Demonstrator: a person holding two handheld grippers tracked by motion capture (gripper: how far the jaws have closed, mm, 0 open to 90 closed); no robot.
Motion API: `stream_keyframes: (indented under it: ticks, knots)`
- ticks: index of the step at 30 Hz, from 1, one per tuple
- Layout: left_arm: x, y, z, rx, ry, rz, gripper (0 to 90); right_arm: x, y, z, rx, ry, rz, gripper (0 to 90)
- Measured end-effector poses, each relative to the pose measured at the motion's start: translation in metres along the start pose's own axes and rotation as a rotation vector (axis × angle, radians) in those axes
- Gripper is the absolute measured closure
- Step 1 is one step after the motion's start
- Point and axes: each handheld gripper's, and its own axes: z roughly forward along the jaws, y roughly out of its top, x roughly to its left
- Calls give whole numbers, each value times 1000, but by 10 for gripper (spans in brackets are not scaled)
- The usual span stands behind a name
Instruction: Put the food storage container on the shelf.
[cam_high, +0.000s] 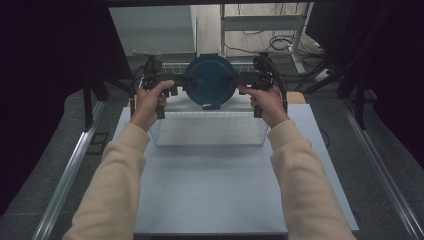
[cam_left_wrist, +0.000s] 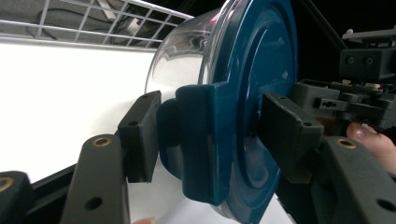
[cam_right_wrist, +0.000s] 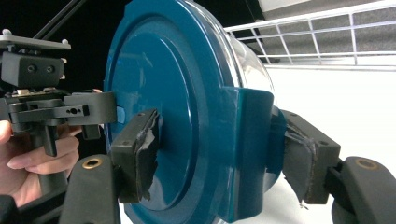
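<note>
Two grippers carry one container (cam_high: 209, 80) above the wire basket (cam_high: 207, 131). The left gripper (cam_high: 176, 82) and right gripper (cam_high: 241, 80) each clamp an opposite latch tab of the blue lid (cam_right_wrist: 159, 107), likely keeping it balanced and facing the person.

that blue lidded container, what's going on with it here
A person holds a clear container with a blue lid tipped on its side, lid facing them, above a white wire basket on the table. The left gripper clamps the latch tab on one side of the lid and the right gripper clamps the tab on the opposite side, so it hangs between the two. It has not been set down in the basket yet.
</note>
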Motion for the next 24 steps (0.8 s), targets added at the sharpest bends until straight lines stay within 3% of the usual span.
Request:
stream_keyframes:
  ticks: [5,9,11,13,24]
  knots:
    - [15,5,8,-17,-23,-103,399,-7,5,7,10,-5,68,331]
    - [22,7,14,-12,-24,-124,371,-14,7,13,22,-5,162,324]
    - [28,7,19,-6,-31,-165,361,-20,7,16,23,-1,217,319]
    - [31,6,22,-12,-39,-180,359,-26,7,19,21,7,257,314]
    - [32,4,23,-35,-50,-177,360,-28,2,19,-10,13,265,300]
